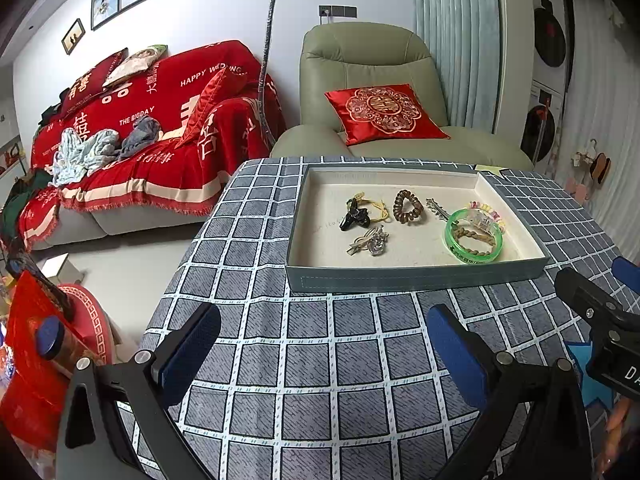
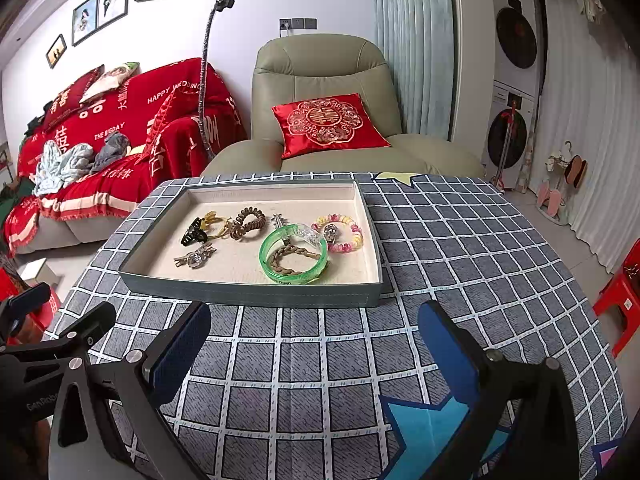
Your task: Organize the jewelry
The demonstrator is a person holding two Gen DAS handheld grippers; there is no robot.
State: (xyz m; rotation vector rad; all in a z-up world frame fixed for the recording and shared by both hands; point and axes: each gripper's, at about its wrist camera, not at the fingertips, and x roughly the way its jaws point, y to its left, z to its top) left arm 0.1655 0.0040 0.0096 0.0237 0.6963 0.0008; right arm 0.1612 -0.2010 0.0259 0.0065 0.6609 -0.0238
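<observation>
Jewelry tray [image 2: 256,294] on checked tablecloth [image 2: 320,360], green armchair [image 2: 320,80] behind.

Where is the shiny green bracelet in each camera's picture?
Left wrist view: the green bangle lies in the right part of the tray, right of centre in the picture.
Right wrist view: the green bangle lies right of the tray's middle, near the picture's centre.
Shared landmark: the red cushion on the armchair.

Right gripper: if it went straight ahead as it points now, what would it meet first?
Probably the near wall of the tray; the open right gripper is empty over bare tablecloth. Its height is unclear, so it might pass above.
</observation>
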